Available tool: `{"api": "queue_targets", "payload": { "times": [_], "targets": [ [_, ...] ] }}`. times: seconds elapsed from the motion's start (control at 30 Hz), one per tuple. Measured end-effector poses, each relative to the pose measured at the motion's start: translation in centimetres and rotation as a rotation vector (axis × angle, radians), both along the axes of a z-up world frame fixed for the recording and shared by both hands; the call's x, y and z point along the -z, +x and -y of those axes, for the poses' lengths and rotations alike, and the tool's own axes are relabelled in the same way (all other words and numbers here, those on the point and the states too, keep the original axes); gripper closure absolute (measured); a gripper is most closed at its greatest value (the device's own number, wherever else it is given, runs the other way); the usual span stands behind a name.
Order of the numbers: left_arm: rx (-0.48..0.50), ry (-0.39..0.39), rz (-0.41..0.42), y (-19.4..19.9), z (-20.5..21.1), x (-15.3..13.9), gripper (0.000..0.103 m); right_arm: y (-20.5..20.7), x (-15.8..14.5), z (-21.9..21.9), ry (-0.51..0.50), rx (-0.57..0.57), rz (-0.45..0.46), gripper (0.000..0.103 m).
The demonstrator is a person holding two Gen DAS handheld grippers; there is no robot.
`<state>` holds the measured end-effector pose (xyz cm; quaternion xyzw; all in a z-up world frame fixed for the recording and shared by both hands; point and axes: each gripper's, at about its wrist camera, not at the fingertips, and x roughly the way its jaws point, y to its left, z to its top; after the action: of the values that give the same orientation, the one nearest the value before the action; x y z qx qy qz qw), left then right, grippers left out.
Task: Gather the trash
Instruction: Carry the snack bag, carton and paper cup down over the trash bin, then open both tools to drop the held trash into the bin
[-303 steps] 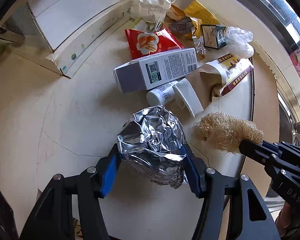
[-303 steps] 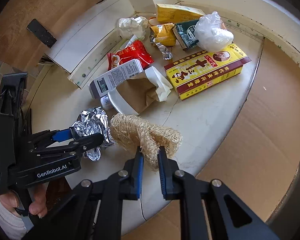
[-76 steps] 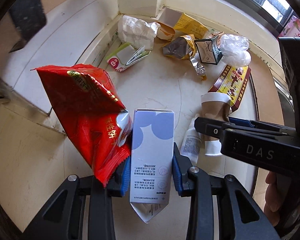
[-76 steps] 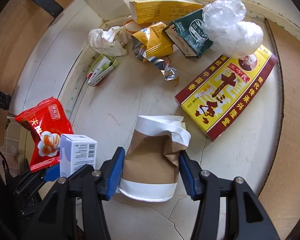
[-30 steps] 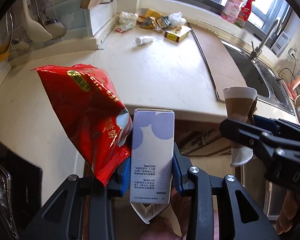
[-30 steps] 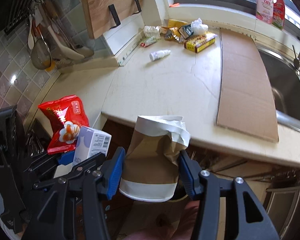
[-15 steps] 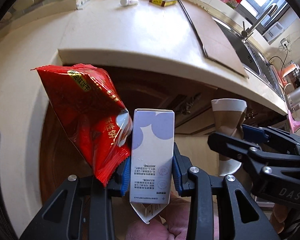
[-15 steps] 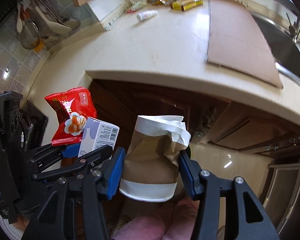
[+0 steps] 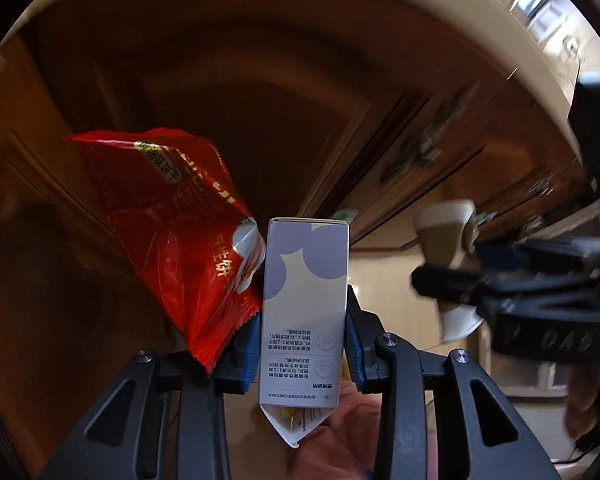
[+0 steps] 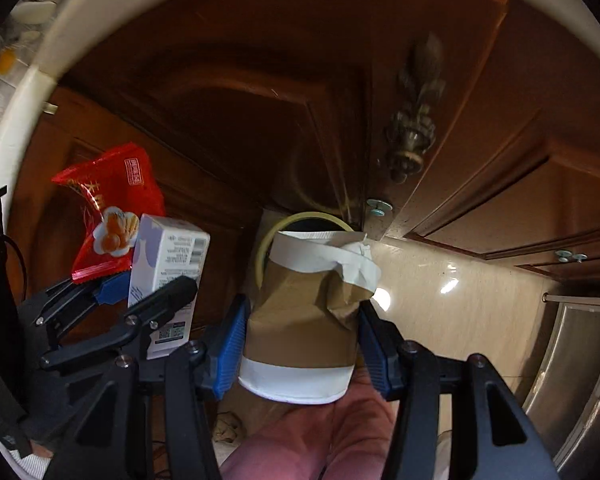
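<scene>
Left gripper (image 9: 302,344) is clamped on a white-and-lavender carton (image 9: 305,308) plus a red snack bag (image 9: 172,232), carton's long axis running up the frame, small print unreadable. Right gripper (image 10: 300,340) squeezes a crumpled brown paper cup (image 10: 308,312), rim toward the top; only its view shows the yellow-rimmed bin opening (image 10: 300,220) behind, lower centre, beneath dark wooden cabinet doors (image 10: 236,92).

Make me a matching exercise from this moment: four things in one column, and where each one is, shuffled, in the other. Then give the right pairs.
Things:
1. red snack bag
2. white and purple carton
3. crushed paper cup
4. brass door handle

Places:
A. between the right gripper's blue pads
B. on the wooden cupboard door
C. squarely between the left gripper's pads
D. pinched beside the carton, sticking out sideways

Pairs: 1-D, 2-C, 3-A, 4-B
</scene>
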<state>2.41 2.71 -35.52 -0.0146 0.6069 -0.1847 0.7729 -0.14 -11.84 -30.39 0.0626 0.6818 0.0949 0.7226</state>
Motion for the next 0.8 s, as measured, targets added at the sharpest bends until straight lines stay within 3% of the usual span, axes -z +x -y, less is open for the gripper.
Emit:
{"api": "queue_targets", "payload": {
  "times": [0.27, 0.37, 0.43, 0.5, 0.57, 0.67, 0.77, 0.8],
  "targets": [
    [0.082, 0.023, -0.114, 1.7, 0.8, 11.9, 0.069, 1.6, 10.3, -1.1, -0.008, -0.056, -0.064, 0.05],
    [0.097, 0.022, -0.133, 2.3, 0.6, 14.6, 0.069, 2.3, 13.2, -1.7, 0.015, -0.071, -0.083, 0.049],
    [0.093, 0.018, -0.143, 2.9, 0.6, 16.0, 0.062, 2.7, 14.8, -2.3, 0.025, -0.089, -0.088, 0.049],
    [0.071, 0.022, -0.153, 3.1, 0.2, 17.2, 0.035, 2.8, 16.4, -2.9, 0.018, -0.114, -0.097, 0.049],
    [0.046, 0.04, -0.164, 3.5, 0.1, 18.3, 0.025, 2.7, 17.7, -3.2, 0.024, -0.124, -0.113, 0.048],
    [0.027, 0.045, -0.161, 3.4, -0.1, 18.7, 0.021, 2.3, 18.9, -2.5, 0.054, -0.112, -0.133, 0.04],
    [0.028, 0.055, -0.163, 3.0, -0.2, 18.5, 0.008, 1.9, 18.8, -2.4, 0.065, -0.099, -0.132, 0.039],
    [0.029, 0.06, -0.157, 3.0, -0.2, 18.2, 0.007, 1.9, 18.7, -2.4, 0.063, -0.097, -0.131, 0.039]
  ]
}}
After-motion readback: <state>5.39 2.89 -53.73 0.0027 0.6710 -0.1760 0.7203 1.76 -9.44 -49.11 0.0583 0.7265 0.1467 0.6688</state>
